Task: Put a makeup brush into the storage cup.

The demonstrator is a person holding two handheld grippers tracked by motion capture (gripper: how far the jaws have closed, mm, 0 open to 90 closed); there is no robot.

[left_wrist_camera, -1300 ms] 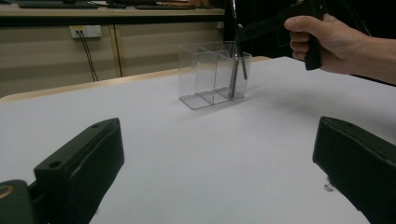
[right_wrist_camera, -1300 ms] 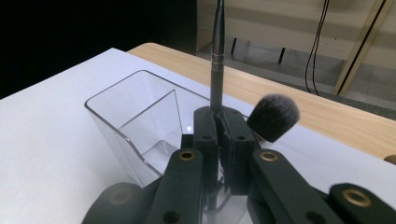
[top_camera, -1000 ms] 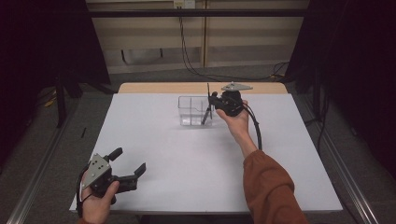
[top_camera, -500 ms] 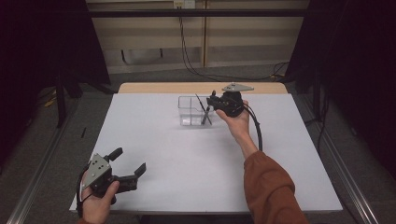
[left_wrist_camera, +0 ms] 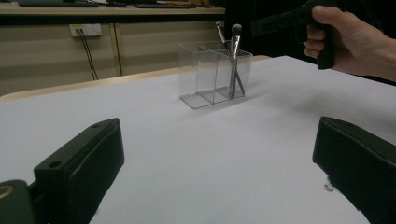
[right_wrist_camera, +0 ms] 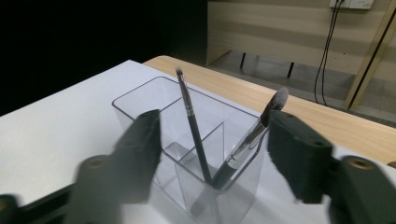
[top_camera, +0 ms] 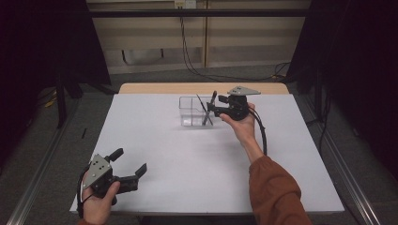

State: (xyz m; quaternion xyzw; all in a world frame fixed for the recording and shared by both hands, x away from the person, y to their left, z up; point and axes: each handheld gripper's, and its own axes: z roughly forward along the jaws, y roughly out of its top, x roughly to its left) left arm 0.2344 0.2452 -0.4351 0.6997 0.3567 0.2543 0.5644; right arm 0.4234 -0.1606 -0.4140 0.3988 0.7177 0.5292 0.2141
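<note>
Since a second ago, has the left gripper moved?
No. The left gripper sits at the same spot by the table's near left corner, jaws open.

A clear, glossy plastic compartment box (right_wrist_camera: 187, 154) holds two shiny metal-handled brushes (right_wrist_camera: 219, 158) at frame centre, on a smooth matt white table sheet (top_camera: 197, 154) edged by pale wood (top_camera: 155, 88).

There are 2 makeup brushes (right_wrist_camera: 194, 130) (right_wrist_camera: 247, 140), 1 clear organizer (right_wrist_camera: 140, 105), 1 table (top_camera: 187, 154) and 2 grippers (top_camera: 129, 171) (top_camera: 215, 108).
</note>
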